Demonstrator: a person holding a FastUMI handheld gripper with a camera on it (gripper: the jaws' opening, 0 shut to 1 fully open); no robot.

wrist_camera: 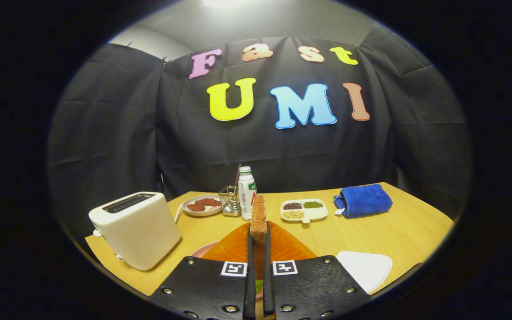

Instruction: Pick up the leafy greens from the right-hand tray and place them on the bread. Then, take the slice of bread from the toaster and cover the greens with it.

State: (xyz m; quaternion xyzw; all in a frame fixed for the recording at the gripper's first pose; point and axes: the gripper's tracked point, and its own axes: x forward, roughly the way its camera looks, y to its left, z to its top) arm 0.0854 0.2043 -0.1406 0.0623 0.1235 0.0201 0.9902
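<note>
A porous, golden-brown slice of toasted bread (258, 218) is held upright and edge-on between the two thin black fingers of the gripper (258, 240), which are pressed together on its lower part. Just beneath and beyond the fingers an orange ribbed mat (285, 245) is spread on the pale wooden table (398, 231), with a pink plate rim (202, 250) at its left edge. A glossy cream rectangular toaster (135, 229) with a dark top slot is seen to the left of the fingers. To the right, a smooth white rounded tray (365, 268) lies close by. Farther ahead, a white plastic bottle (246, 193), a divided white dish of beans (304, 210) and a folded blue plush towel (363, 200) are set.
</note>
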